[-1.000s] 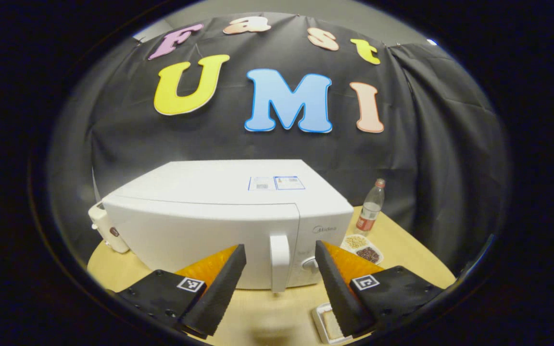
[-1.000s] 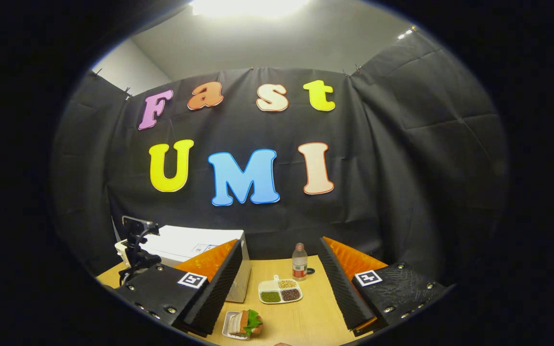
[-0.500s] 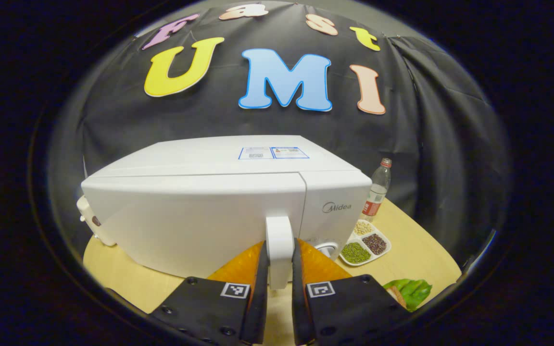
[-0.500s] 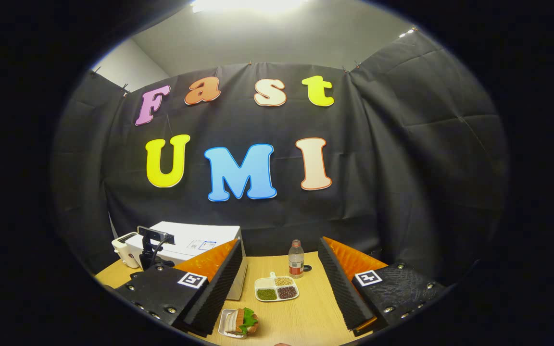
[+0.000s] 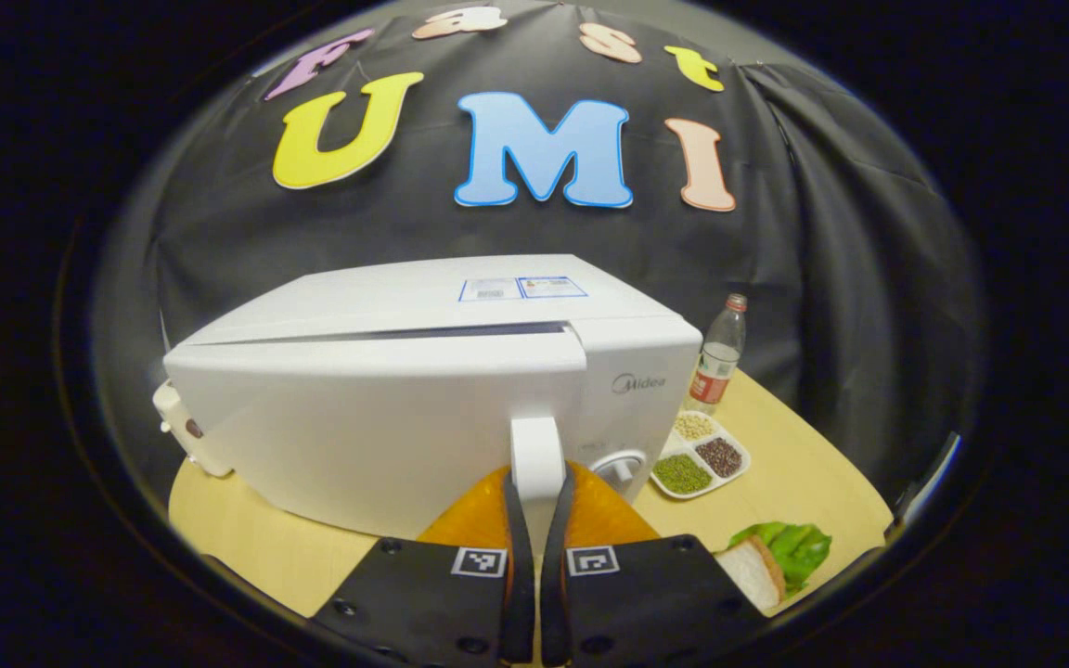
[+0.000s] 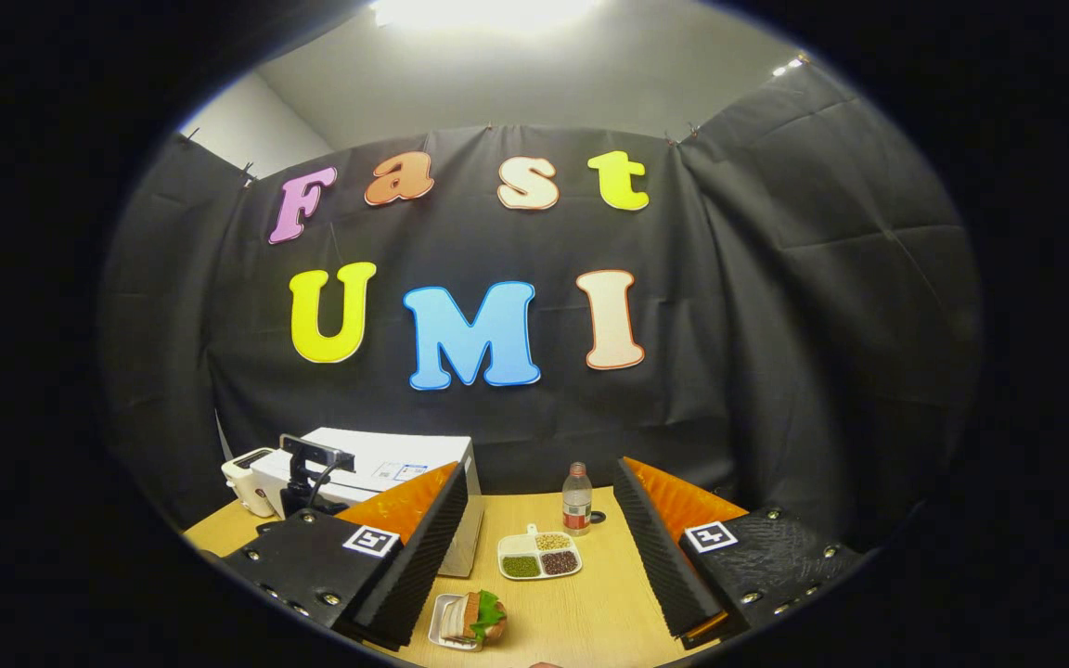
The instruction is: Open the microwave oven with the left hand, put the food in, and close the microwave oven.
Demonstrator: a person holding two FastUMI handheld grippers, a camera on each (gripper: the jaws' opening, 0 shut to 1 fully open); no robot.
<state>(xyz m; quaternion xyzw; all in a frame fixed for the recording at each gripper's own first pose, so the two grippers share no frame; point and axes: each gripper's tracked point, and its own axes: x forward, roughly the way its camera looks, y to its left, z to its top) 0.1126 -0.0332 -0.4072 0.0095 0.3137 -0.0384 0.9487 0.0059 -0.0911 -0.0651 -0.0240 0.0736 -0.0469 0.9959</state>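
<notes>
Jaws of left gripper (image 5: 529, 520) pinch microwave door handle (image 5: 535, 455); right gripper (image 6: 539, 543) jaws spread above sandwich (image 6: 477, 616)

White microwave (image 5: 386, 408) upright on the tabletop (image 5: 247, 547), door (image 5: 358, 436) cracked slightly ajar with a dark gap along its top, vertical handle (image 5: 535, 455) at the door's right edge; sandwich (image 6: 477, 617) with lettuce on small tray (image 6: 442, 623) right of it.
</notes>
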